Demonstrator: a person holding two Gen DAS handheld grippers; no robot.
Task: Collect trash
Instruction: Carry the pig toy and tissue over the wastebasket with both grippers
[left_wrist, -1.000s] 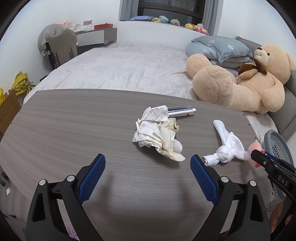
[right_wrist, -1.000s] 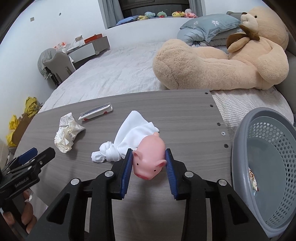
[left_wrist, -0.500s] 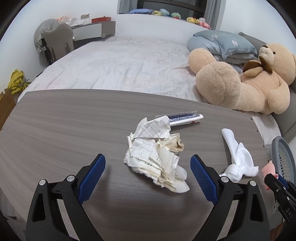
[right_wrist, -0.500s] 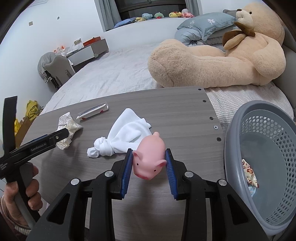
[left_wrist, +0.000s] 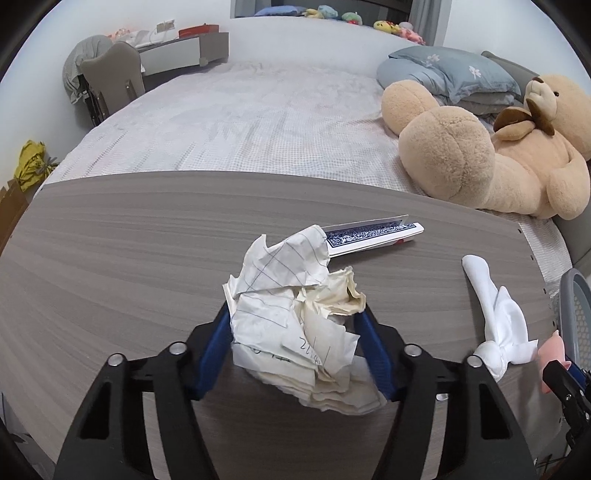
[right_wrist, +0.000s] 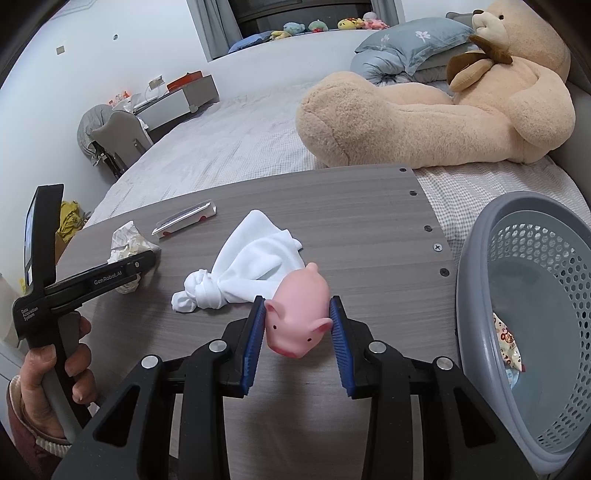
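The grey basket (right_wrist: 476, 295) is waiting just right of the right claw (right_wrist: 297, 328), which is pinching the pink pig toy (right_wrist: 297, 314), presumably for dropping in. The left claw (left_wrist: 295, 350) is squeezing the crumpled paper (left_wrist: 291, 325) on the table (left_wrist: 110, 258). Only the right view is showing scraps already lying inside the basket.

Left gripper (left_wrist: 295, 350) moved forward over the grey wood-grain table (left_wrist: 110, 258), blue pads now apparently closed around the crumpled lined paper wad (left_wrist: 295, 332)
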